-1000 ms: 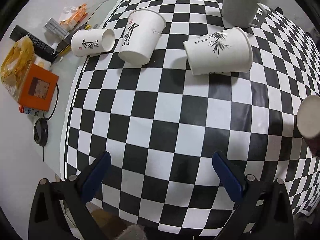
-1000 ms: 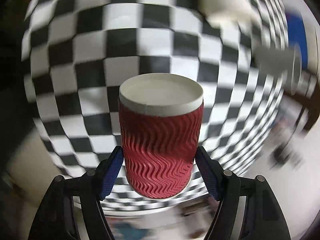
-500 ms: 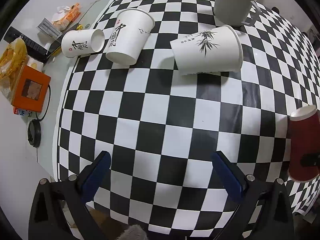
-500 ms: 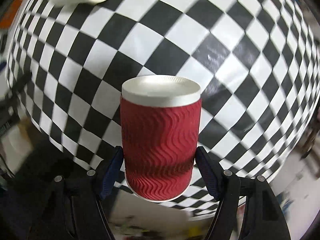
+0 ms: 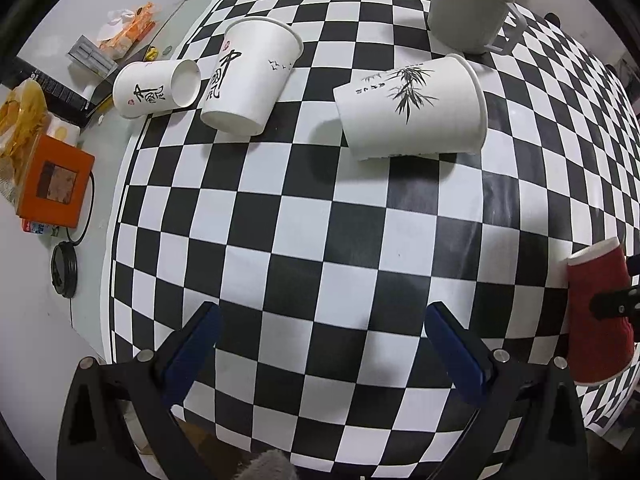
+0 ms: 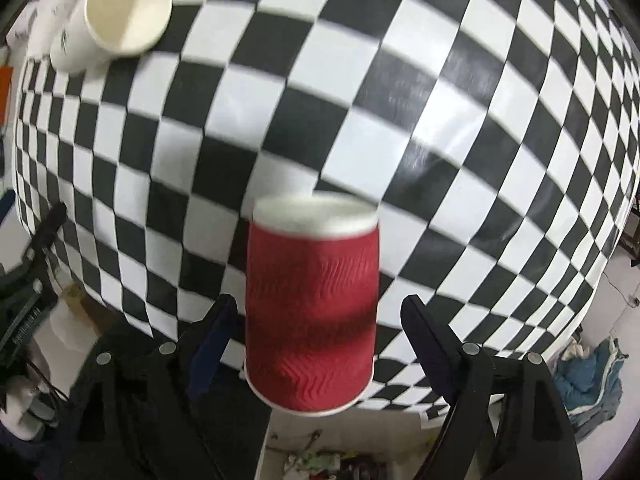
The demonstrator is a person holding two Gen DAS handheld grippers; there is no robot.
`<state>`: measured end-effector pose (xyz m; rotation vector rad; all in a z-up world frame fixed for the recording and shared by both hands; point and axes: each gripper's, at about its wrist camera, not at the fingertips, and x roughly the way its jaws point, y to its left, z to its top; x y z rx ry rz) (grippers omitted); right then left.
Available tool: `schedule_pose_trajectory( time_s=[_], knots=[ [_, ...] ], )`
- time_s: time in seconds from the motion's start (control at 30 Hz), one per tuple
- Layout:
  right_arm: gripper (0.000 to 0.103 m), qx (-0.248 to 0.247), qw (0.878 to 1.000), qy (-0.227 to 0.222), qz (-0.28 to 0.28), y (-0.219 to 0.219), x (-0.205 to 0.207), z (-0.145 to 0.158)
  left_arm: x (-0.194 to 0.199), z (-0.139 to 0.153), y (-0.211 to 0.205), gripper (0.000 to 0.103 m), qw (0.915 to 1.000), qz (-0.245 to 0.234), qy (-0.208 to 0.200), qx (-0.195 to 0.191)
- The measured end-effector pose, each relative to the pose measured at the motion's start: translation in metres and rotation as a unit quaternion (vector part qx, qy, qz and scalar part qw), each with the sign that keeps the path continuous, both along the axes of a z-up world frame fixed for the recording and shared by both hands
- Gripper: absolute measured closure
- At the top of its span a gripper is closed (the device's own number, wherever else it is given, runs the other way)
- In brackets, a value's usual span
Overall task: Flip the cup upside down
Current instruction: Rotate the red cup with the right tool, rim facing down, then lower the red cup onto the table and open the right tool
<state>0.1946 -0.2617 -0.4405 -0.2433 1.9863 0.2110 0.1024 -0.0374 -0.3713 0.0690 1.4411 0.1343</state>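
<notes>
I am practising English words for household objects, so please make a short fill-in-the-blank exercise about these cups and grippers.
1. The ribbed cup at the right gripper is ___ in colour.
2. The bamboo cup lies on its ___.
3. The left gripper is open and holds ___.
Missing words: red; side; nothing.

Each claw, the left claw [image 5: 320, 344] and the right claw [image 6: 318, 338], is a matte black plastic frame with triangular cut-outs and round silver screws at its joints, carrying two long fingers [image 5: 192, 344] faced with dark blue pads [image 6: 212, 334].
</notes>
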Motion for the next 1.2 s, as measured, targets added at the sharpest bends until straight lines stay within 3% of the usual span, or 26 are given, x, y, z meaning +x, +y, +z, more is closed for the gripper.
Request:
schedule_pose_trajectory(
  time_s=[0.1, 0.13, 0.23, 0.4, 0.47, 0.63, 0.77, 0.93, 1.2],
  knots=[
    [0.021, 0.010, 1.000, -0.006, -0.001, 0.004, 0.002, -0.006, 0.005, -0.002, -0.002, 0.000, 1.0000, -0.006, 0.004, 0.005],
    [0.032, 0.009, 1.000, -0.008, -0.002, 0.004, 0.003, -0.007, 0.006, -0.002, -0.003, 0.000, 0.9999, -0.010, 0.005, 0.006],
    [0.033, 0.016, 0.999, -0.034, -0.021, -0.002, 0.001, 0.001, 0.010, 0.000, -0.006, 0.000, 0.9998, -0.019, 0.004, 0.007],
    [0.033, 0.050, 0.984, -0.141, -0.094, -0.031, 0.017, 0.049, 0.022, 0.002, -0.012, 0.000, 0.9998, -0.017, 0.005, -0.009],
    [0.033, 0.058, 0.969, -0.210, -0.117, -0.039, 0.020, 0.070, 0.027, 0.001, -0.014, 0.000, 0.9998, -0.016, 0.005, -0.013],
    [0.033, 0.064, 0.912, -0.372, -0.160, -0.046, 0.018, 0.094, 0.035, -0.004, -0.024, 0.000, 0.9997, -0.021, 0.006, -0.010],
    [0.033, 0.053, 0.878, -0.445, -0.167, -0.041, 0.009, 0.088, 0.038, -0.005, -0.031, 0.000, 0.9995, -0.029, 0.004, -0.009],
    [0.033, 0.031, 0.870, -0.473, -0.139, -0.026, -0.021, 0.075, 0.031, 0.002, -0.041, 0.000, 0.9988, -0.045, -0.012, -0.017],
    [0.029, 0.009, 0.885, -0.444, -0.141, -0.031, -0.058, 0.062, 0.018, 0.022, -0.056, 0.000, 0.9970, -0.054, -0.044, -0.034]
  ],
)
